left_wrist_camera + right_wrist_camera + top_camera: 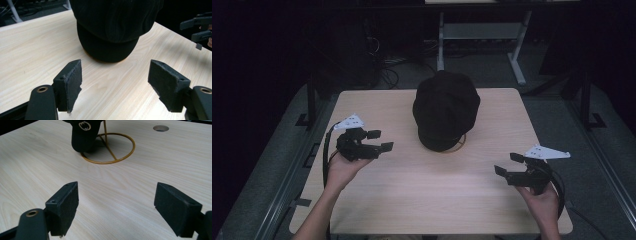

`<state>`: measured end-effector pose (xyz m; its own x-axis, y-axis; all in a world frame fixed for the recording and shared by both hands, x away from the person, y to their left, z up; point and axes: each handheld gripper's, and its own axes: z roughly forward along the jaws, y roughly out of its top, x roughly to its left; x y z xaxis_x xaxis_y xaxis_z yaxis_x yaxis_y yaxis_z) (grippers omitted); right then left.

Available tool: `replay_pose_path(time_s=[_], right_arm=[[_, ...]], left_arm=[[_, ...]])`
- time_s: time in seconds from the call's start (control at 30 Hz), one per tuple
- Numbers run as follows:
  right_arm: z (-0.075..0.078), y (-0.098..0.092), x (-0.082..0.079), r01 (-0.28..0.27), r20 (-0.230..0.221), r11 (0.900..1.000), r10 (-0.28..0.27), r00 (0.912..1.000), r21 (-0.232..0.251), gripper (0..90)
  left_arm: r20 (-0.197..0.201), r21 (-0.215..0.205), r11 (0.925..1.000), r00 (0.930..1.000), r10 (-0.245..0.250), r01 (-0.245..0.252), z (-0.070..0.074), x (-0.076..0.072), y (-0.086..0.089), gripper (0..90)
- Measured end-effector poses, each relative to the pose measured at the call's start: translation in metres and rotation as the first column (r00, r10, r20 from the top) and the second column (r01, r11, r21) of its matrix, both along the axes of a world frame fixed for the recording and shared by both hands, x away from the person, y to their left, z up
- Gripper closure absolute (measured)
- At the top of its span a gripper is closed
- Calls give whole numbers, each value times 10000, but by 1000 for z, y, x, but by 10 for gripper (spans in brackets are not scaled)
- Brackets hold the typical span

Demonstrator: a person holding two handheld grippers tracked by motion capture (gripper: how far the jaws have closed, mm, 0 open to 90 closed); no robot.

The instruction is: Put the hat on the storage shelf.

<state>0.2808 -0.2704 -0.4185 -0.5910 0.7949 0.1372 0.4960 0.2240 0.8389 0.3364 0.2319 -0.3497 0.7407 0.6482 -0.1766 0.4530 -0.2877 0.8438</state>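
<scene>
Because the black cap [445, 110] perches on its gold wire stand [110, 147], your left gripper [382, 140] and right gripper [508, 164] flank it, jaws wide, holding nothing.

light wood table [412, 190]; grey floor [592, 165]; desk frame [517, 55], cables [387, 70] behind.

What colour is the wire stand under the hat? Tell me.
Golden yellow wire stand, clearest in the right gripper view.
</scene>
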Motion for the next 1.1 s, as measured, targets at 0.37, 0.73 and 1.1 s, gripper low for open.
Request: replay_pose_path(time_s=[0.37,0.73,1.1], right_arm=[[-1,2,0,-21,-37,9999,21,10000,-107,192],[-2,2,0,-20,-39,9999,20,10000,-132,192],[-3,3,0,-80,-103,9998,79,9999,-169,192]], left_arm=[[-31,74,9997,9998,218,-218,-20,-13,8,250],[78,198,9989,9990,433,-434,-29,-23,15,237],[269,343,9969,9972,693,-702,-43,-39,21,232]])
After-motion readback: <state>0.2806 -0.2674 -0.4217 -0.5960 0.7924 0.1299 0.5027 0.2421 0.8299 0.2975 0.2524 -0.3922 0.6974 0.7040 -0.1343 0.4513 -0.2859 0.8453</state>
